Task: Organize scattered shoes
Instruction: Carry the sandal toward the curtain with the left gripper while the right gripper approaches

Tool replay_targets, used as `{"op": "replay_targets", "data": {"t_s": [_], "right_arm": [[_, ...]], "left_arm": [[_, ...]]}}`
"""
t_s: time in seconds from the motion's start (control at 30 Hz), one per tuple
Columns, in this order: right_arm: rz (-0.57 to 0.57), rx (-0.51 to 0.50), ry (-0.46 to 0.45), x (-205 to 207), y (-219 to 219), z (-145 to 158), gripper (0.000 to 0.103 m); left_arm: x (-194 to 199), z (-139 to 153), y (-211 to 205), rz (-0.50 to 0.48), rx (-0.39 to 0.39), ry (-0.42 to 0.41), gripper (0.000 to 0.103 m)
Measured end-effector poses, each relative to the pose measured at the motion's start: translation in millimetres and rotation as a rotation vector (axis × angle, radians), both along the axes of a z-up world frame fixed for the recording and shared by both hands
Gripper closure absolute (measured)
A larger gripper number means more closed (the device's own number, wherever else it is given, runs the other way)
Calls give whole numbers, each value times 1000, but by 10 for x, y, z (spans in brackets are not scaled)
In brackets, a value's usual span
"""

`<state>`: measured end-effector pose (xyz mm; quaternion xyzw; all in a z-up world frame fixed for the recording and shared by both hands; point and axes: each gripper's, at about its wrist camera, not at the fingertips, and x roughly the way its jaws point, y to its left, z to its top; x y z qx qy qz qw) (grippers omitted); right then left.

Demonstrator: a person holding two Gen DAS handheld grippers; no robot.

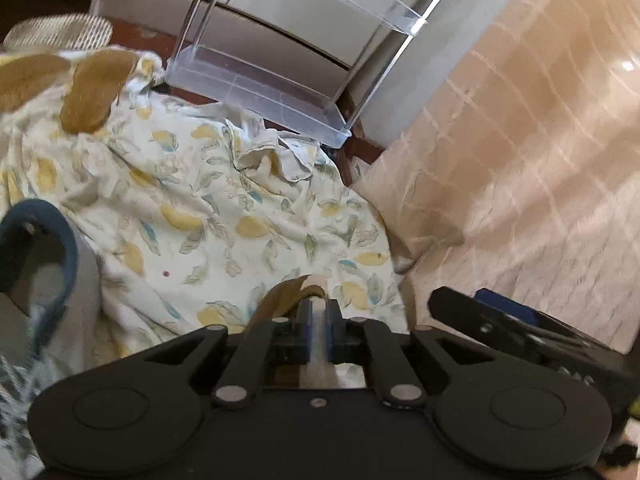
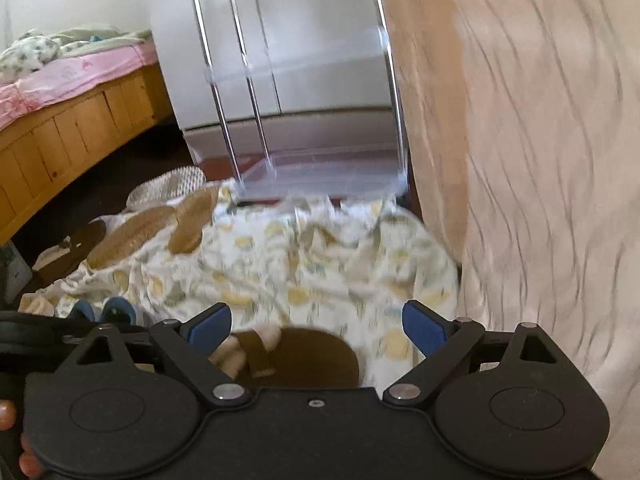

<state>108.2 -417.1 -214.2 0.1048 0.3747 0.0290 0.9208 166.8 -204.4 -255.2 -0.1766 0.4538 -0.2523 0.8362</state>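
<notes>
My left gripper (image 1: 318, 320) is shut on a thin pale edge with a brown flap (image 1: 284, 300) beside it, apparently part of a brown slipper. My right gripper (image 2: 316, 322) is open, its blue pads (image 2: 210, 326) wide apart. Just below it a brown fleece-lined slipper (image 2: 296, 356) lies on the floral sheet (image 2: 304, 264). Two more brown slippers (image 1: 96, 92) (image 2: 140, 236) lie sole-up at the sheet's far left. A white mesh shoe (image 1: 60, 32) (image 2: 168, 188) sits beyond them. A clear acrylic shoe rack (image 1: 260, 80) (image 2: 320, 176) stands ahead, its shelves bare.
A peach curtain (image 1: 520, 140) (image 2: 520, 160) hangs close on the right. A blue-trimmed grey shoe (image 1: 48, 240) is at my near left, blue shoes (image 2: 116, 308) low left. A wooden bed (image 2: 72, 128) with pink bedding stands left. Another brown slipper (image 2: 76, 248) lies near it.
</notes>
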Motion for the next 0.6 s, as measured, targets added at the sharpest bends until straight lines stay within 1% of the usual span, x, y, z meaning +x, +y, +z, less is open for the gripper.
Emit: {"op": "replay_targets", "data": {"t_s": [0.1,0.13,0.2,0.23,0.27,0.3,0.4,0.47,0.5,0.57,0.6], "right_arm": [[-24,58,29,10,-2,-133,8],[-33,79,36,15,3,-163,8],[-43,122,48,24,26,-208,8],[-46,146,51,36,50,-223,8],[-49,162,53,46,75,-229,8],[-51,171,52,44,90,-220,8],[-64,227,44,51,150,-146,8],[-71,266,31,47,171,-63,8],[-76,284,27,43,183,-16,8],[-90,320,26,33,206,89,8],[-95,345,31,32,211,144,7]], "left_arm": [[-67,-19,43,-31,84,-48,97],[-81,-13,61,-40,100,-63,96],[-112,25,92,-54,118,-85,92],[-145,64,102,-59,129,-99,85],[-178,103,112,-63,140,-114,73],[-210,142,123,-68,151,-128,69],[-308,259,153,-81,184,-170,65],[-374,337,174,-90,206,-199,56],[-406,375,184,-95,217,-213,53],[-478,471,207,-99,240,-249,39],[-523,542,228,-94,255,-271,34]]}}
